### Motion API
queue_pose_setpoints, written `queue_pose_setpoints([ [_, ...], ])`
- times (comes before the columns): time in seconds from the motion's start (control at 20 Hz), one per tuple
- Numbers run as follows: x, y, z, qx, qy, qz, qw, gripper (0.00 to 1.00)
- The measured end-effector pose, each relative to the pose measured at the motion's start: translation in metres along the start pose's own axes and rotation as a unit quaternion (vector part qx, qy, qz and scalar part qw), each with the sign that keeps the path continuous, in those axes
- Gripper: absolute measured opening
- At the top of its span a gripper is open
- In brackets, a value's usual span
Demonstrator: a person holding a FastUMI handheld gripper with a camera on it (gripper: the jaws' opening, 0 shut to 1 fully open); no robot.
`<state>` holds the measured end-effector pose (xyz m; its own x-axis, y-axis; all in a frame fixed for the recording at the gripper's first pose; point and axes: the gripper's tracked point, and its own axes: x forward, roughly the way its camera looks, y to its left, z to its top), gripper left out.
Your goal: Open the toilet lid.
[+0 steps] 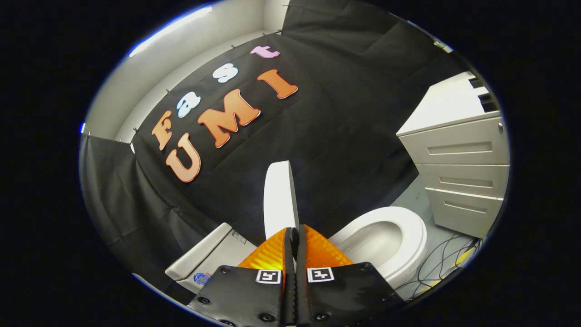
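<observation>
Both fingers of the gripper point(294, 236) pinch the raised toilet lid point(279, 195) edge at lower centre, holding it upright, clear of the seat point(408, 227).

A black cloth wall point(327, 118) hangs as the backdrop, with a pale room wall point(181, 59) rising above it and a strip light point(170, 29) higher still. Beside the cloth stands a grey drawer cabinet point(458, 168); below it, loose cables point(445, 268) lie on the grey floor point(411, 195).
</observation>
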<state>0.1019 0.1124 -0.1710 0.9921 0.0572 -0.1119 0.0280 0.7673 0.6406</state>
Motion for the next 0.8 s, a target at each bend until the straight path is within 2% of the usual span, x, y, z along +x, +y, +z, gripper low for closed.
queue_pose_setpoints([
  [0.8,-0.002,0.115,-0.031,-0.139,-0.001,0.023,0.990,0.08],
])
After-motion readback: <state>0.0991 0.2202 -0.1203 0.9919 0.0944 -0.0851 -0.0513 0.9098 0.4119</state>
